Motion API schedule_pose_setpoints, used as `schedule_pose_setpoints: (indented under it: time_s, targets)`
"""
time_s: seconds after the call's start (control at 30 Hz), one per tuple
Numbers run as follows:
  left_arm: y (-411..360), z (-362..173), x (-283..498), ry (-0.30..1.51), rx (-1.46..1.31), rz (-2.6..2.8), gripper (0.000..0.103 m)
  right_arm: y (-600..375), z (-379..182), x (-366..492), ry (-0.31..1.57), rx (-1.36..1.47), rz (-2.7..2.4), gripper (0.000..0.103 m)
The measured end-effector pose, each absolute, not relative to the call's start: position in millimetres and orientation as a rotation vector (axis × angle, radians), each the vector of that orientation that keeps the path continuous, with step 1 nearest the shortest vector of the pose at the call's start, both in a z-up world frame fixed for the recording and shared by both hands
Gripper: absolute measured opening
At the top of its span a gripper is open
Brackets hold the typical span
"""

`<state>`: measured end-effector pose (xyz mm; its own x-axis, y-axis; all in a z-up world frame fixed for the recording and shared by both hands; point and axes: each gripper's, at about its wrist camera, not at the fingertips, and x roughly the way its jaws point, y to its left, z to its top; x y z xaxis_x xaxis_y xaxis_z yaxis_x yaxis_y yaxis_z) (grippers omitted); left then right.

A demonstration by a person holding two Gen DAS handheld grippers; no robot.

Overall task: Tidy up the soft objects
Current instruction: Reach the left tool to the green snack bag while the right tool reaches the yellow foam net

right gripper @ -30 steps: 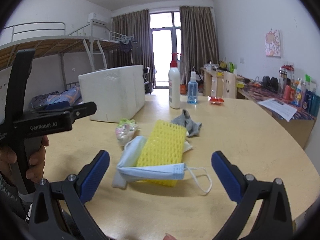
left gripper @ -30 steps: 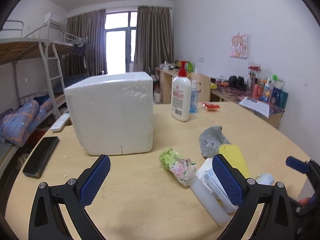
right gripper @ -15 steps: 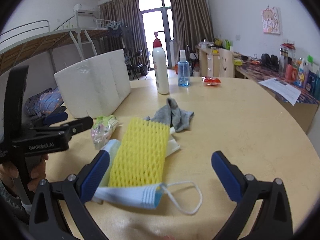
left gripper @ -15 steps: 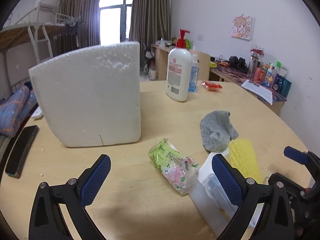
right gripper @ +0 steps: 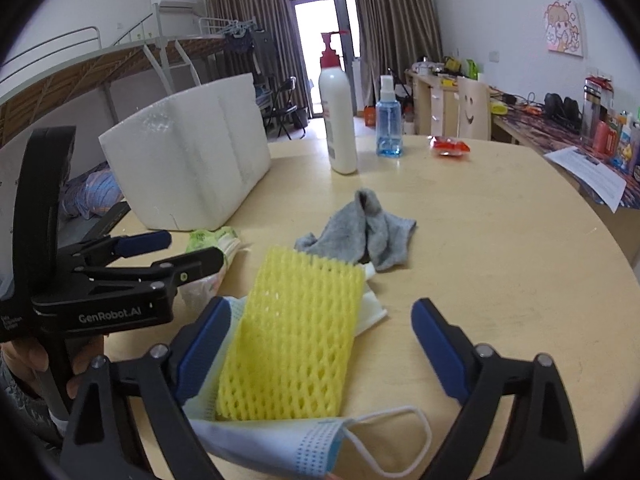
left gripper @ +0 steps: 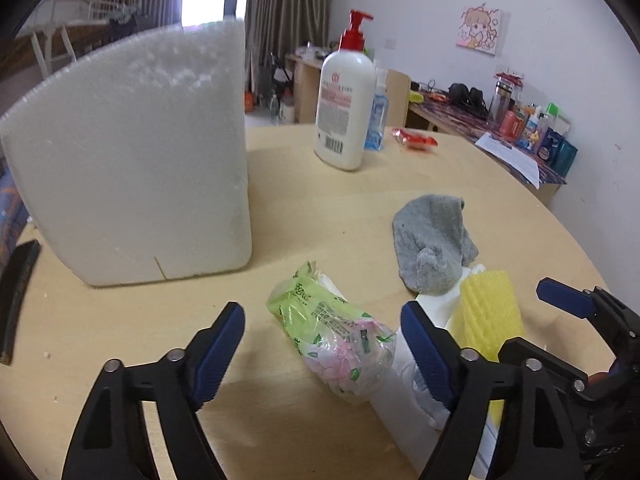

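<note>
**Both grippers closing in over the soft pile, nothing held yet**

Left gripper (left gripper: 322,344) pointed down at the round pale-wood worktop (left gripper: 400,184), jaws wide but closing. The crinkled green-and-pink plastic tissue packet (left gripper: 332,336) lay between the blue pads (left gripper: 218,350), touching neither, so no grip. Judged: the hand was lined up astride the packet to take it first.

Right gripper (right gripper: 322,350) likewise wide and closing. The yellow foam mesh sleeve (right gripper: 296,336) lay between its jaws, nearer the left pad, on top of a pale blue pleated face mask (right gripper: 280,444) whose ear loop trailed toward the right pad. Pads not pressing on either. Judged: the sleeve was the target, though the mask beneath could come up with it.

Beyond the fingertips of both grippers sat the crumpled grey knitted sock (left gripper: 434,248). Further ahead and left of the left gripper stood the white polystyrene foam box (left gripper: 132,168), probably the container for the soft items, hence their cluster near it.

Hard to make out:
- Box opening faced away; contents unknown.
- White sheet-like item (left gripper: 400,408) under the sleeve: partly covered, identity unclear.
- Mask's far edge hidden under the sleeve.
- Dark flat object (left gripper: 18,292) at the worktop's left edge cut off by the frame.
- The person showed only as fingers on the left handle (right gripper: 24,364).
</note>
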<state>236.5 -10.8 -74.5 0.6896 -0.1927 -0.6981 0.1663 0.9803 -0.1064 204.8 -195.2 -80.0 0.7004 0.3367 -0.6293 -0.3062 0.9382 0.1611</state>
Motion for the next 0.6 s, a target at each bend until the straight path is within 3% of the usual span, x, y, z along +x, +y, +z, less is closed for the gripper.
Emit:
schedule_pose_setpoints:
  time_s: [0.17,0.27,0.33,0.43,0.6]
  targets:
    - [-7,-80,242,0.824,-0.058,-0.201,0.074,-197,-85,210,0.752,0.068,0.37,0.082]
    - [-9,-83,243,0.849,-0.054,-0.218,0.064,-195,-88,212,0.783,0.072,0.373,0.079]
    - [-9,-84,242,0.86,-0.058,-0.232,0.063,-193,-89,212,0.799,0.066,0.389,0.078]
    - [-8,-84,243,0.859,-0.063,-0.238,0.061,-190,-89,212,0.818,0.06,0.409,0.068]
    - [-7,-85,245,0.863,-0.07,-0.245,0.048,-184,-92,215,0.859,0.063,0.43,0.058]
